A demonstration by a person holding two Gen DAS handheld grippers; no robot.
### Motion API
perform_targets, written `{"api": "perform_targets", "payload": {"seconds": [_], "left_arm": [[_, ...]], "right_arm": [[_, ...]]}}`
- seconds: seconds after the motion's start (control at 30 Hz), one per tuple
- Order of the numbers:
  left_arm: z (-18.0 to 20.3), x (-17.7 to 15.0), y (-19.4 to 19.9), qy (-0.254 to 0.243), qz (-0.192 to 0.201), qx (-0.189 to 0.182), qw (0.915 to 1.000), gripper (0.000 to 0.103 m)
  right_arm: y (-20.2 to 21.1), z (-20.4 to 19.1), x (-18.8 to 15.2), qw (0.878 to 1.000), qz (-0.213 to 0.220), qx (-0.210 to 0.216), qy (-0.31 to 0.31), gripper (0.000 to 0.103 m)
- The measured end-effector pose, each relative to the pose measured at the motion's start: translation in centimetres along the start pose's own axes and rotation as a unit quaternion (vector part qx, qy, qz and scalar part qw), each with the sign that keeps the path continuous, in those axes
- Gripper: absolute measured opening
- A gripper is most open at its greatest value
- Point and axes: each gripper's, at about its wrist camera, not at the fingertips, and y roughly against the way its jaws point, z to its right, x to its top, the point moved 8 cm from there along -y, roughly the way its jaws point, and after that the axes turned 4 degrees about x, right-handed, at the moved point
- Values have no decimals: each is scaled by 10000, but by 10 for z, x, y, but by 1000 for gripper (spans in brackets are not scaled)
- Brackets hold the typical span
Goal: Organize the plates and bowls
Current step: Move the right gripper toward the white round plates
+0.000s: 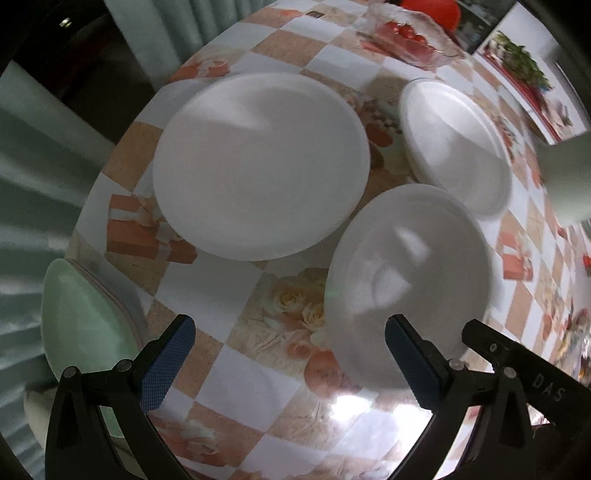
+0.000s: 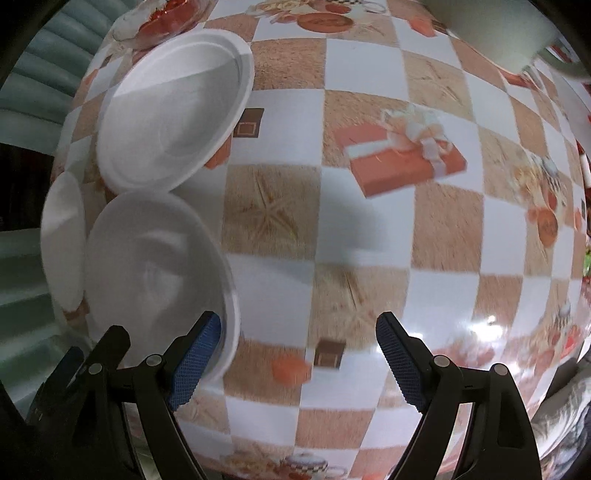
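Observation:
A large white plate (image 1: 258, 162) lies on the checked tablecloth (image 1: 251, 384), with a smaller rimmed white plate (image 1: 454, 144) to its right. A white bowl (image 1: 410, 280) stands nearer, just right of centre. My left gripper (image 1: 290, 354) hangs open above the cloth, its right finger (image 1: 413, 362) over the bowl's near rim. In the right wrist view the bowl (image 2: 155, 273) is at the left below the rimmed plate (image 2: 173, 110). My right gripper (image 2: 299, 354) is open over bare cloth, and its left finger (image 2: 195, 362) overlaps the bowl's rim. Neither gripper holds anything.
A glass dish of tomatoes (image 1: 402, 37) stands at the far side. A pale cup-like object (image 2: 498, 33) is at the far right. A pale green plate (image 1: 81, 325) sits past the table's left edge. Open tablecloth (image 2: 369, 221) stretches right of the bowl.

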Motion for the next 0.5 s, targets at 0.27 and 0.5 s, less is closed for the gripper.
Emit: {"api": "perform_targets", "payload": {"seconds": [0.27, 0.5], "left_arm": [[-7, 7, -22, 345, -209, 475, 9981, 103], [-14, 10, -26, 346, -255, 444, 9981, 103]], "right_arm": [[-26, -16, 31, 9992, -72, -170, 342, 87], [-34, -22, 45, 9986, -104, -143, 499, 87]]}}
